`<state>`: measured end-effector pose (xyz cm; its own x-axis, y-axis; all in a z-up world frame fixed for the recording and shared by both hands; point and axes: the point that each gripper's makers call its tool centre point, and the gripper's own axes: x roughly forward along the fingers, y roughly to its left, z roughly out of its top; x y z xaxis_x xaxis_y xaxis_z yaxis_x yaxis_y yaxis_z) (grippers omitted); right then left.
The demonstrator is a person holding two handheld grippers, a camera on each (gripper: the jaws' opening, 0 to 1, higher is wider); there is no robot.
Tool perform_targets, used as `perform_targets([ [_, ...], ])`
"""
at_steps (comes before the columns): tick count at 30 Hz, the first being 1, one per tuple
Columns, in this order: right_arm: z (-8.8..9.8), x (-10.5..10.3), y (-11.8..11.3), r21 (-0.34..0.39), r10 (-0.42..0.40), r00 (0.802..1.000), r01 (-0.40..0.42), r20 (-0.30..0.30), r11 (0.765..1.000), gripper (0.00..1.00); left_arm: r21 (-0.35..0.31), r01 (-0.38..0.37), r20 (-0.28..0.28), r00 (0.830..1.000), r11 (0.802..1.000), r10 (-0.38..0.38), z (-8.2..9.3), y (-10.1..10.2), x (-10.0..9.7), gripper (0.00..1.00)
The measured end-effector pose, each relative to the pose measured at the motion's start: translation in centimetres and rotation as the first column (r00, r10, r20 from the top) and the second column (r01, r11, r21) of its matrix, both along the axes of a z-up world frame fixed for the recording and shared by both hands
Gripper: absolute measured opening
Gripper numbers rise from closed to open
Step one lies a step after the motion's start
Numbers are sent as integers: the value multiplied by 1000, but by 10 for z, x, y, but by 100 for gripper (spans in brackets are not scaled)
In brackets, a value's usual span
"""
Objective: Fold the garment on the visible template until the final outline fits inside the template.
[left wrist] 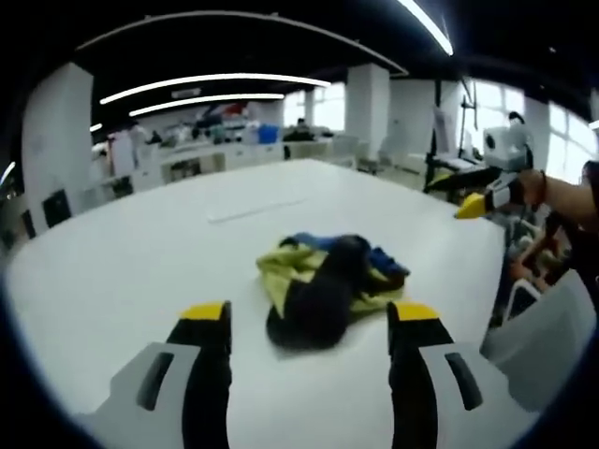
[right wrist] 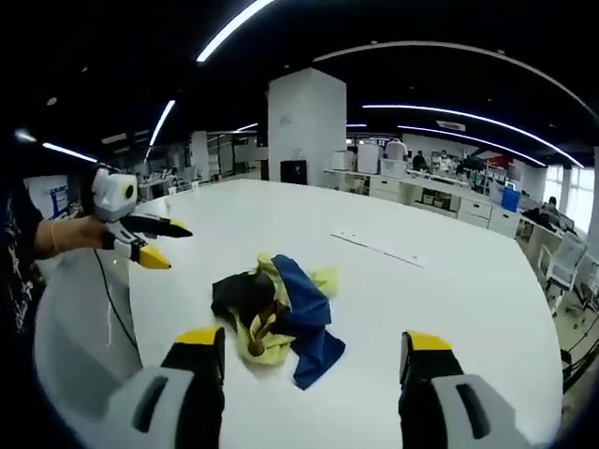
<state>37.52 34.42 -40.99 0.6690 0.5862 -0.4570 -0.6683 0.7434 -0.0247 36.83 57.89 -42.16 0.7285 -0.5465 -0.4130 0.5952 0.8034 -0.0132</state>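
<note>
On the white worktop (left wrist: 140,271) the garment (left wrist: 328,281) lies crumpled in a heap, folding not yet begun; the left tool (left wrist: 311,327) and right tool (right wrist: 316,351) hover released, grasping nothing.

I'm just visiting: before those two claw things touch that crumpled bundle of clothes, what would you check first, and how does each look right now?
1. Garment fully on the white table: ok.
2. Garment spread flat: not ok, crumpled in a heap.
3. Left gripper jaws open and empty: ok.
4. Right gripper jaws open and empty: ok.
5. Folding template outline located: cannot tell; a faint line lies beyond the heap.
6. Grippers apart from each other: ok.
</note>
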Motion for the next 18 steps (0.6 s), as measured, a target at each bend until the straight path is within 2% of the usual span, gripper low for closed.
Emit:
perform_targets([
  [7,-20,15,15,-31,67,997,-68,-34,997,64,11,61,-33,998,998,-61,-14,-18,15,50],
  [13,-32,24,22,-56,108,993,-110,-40,992,50,30,87,-54,995,996,-85,-26,-23,32,48],
  [18,-39,28,38,-68,192,981,-193,-21,979,40,37,99,-83,992,994,-95,-39,-24,39,44],
])
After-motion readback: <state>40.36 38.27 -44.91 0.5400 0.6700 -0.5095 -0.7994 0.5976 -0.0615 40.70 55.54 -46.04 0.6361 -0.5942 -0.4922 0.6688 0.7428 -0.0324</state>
